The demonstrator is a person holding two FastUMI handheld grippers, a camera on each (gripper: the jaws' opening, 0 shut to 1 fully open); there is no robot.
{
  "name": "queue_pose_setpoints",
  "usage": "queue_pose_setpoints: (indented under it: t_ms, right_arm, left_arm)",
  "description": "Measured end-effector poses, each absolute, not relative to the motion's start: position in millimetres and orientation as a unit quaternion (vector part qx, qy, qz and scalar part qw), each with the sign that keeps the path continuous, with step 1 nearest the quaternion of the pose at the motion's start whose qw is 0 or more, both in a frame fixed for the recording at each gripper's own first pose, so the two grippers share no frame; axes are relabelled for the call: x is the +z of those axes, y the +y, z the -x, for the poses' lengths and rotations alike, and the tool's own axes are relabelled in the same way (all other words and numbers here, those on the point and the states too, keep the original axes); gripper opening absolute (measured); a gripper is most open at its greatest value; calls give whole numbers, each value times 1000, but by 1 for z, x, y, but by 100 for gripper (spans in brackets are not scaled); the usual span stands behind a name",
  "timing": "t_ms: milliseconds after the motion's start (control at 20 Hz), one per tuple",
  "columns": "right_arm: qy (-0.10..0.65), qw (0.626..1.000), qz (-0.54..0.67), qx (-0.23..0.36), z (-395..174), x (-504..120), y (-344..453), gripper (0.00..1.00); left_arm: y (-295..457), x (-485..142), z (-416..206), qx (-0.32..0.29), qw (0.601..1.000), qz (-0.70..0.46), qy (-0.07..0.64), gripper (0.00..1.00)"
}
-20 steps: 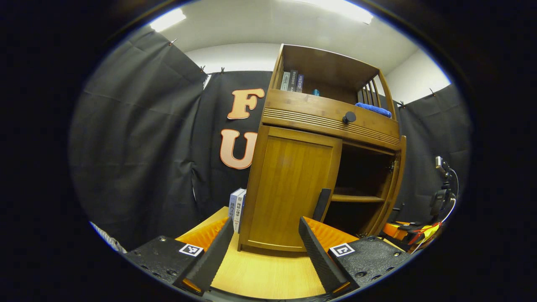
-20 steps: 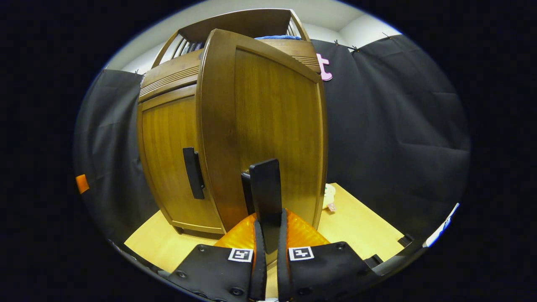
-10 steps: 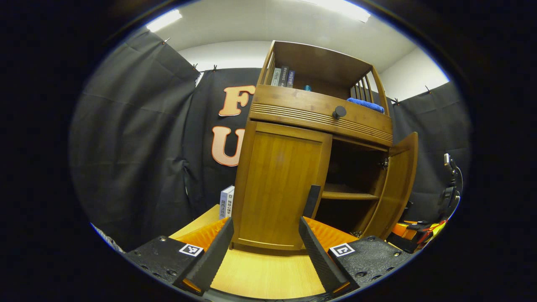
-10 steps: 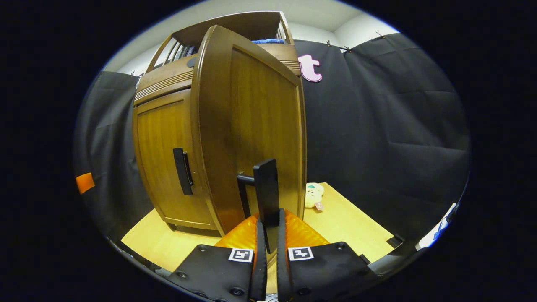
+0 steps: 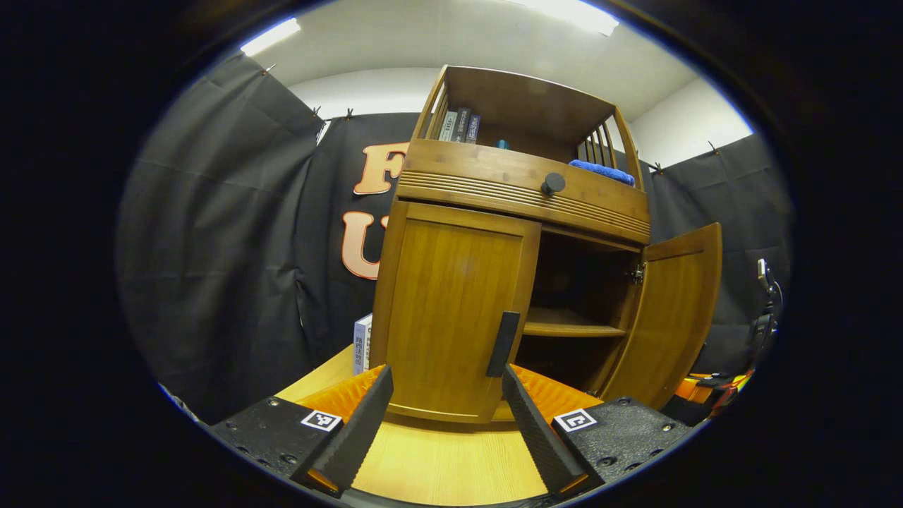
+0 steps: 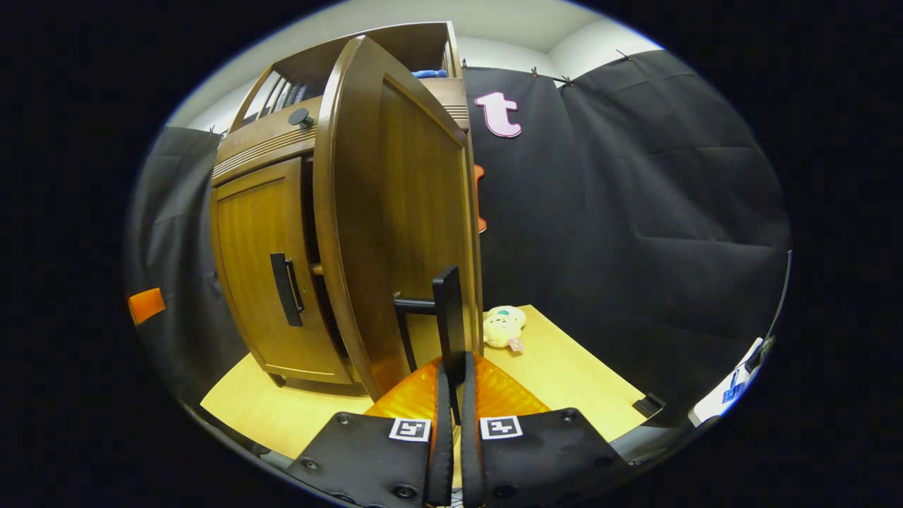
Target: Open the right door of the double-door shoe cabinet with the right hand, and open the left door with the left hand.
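Right gripper view: right claw [image 6: 451, 381] clamped on right door handle [image 6: 447, 310], left claw [image 5: 444, 416] wide open, empty; overswinging right door [image 6: 402, 212] risks straining hinges.

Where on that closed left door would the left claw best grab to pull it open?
On the dark upright bar handle near the left door's inner edge. It stands off the panel, so the open left claw could probably come straight in from the front and close one finger on each side. The hinges look to be on the far edge, so pulling here should swing it easily.
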State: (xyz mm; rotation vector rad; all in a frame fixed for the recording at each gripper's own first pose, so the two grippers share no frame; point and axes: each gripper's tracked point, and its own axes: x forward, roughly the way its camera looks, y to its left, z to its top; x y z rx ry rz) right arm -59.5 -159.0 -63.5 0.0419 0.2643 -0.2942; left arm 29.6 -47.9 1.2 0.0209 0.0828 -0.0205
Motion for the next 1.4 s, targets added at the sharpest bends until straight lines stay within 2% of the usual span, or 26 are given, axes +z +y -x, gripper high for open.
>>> queue_pose_setpoints:
  t_ms: [50, 100, 150, 200, 350, 700, 1250, 1400]
  right_arm:
    - [130, 981, -22, -144, 63, -63, -160, 12]
    - [129, 981, -19, -141, 67, -61, -161, 8]
    - [126, 982, -12, -140, 70, -59, -161, 12]
    - [124, 982, -2, -141, 72, -57, -164, 7]
    - [116, 981, 19, -157, 83, -51, -177, 7]
    - [90, 961, 0, -261, 129, -34, -252, 8]
    - [68, 959, -13, -275, 147, -14, -270, 8]
    - [58, 957, -16, -284, 155, -10, -278, 0]
  left_arm:
    - [-50, 1, -30, -11, 999, -11, 42, 91]
    - [-52, 1, -31, -12, 999, -13, 41, 91]
    - [-55, 2, -31, -12, 999, -15, 40, 91]
    - [-56, 0, -31, -13, 999, -16, 40, 91]
    - [-63, 0, -34, -20, 999, -16, 39, 91]
    - [-80, -7, -56, -33, 998, -23, 42, 91]
    - [-112, -6, -121, -63, 997, -26, 28, 92]
    - [-124, -16, -142, -71, 997, -27, 33, 92]
